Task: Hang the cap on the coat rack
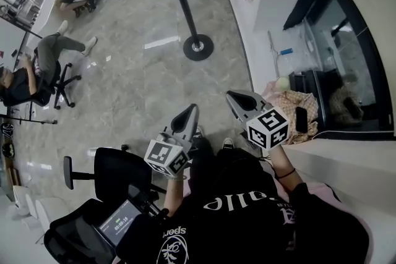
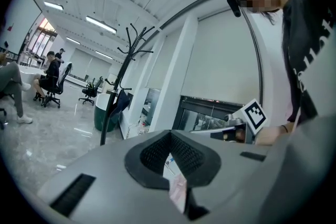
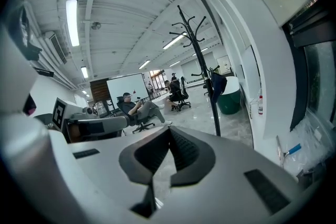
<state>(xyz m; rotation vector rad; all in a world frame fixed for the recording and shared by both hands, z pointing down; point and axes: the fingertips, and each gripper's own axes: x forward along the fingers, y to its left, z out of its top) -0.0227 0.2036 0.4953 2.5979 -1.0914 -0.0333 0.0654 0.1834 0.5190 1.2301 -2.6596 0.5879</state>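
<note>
The coat rack (image 1: 187, 3) is a black pole on a round base, standing on the grey floor ahead of me. Its branched hooks show in the left gripper view (image 2: 129, 42) and the right gripper view (image 3: 190, 23), with a dark garment (image 3: 216, 83) hanging low on it. My left gripper (image 1: 185, 115) and right gripper (image 1: 240, 99) are held side by side at waist height, both shut with nothing in them. I cannot pick out a cap for certain. A checked cloth heap (image 1: 291, 109) lies on the sill just right of the right gripper.
A black office chair (image 1: 117, 173) and a device with a lit screen (image 1: 119, 221) are at my lower left. People sit on chairs at the far left (image 1: 37, 71). A green bin (image 3: 229, 99) stands by the rack. A white wall and dark window (image 1: 334, 40) run along the right.
</note>
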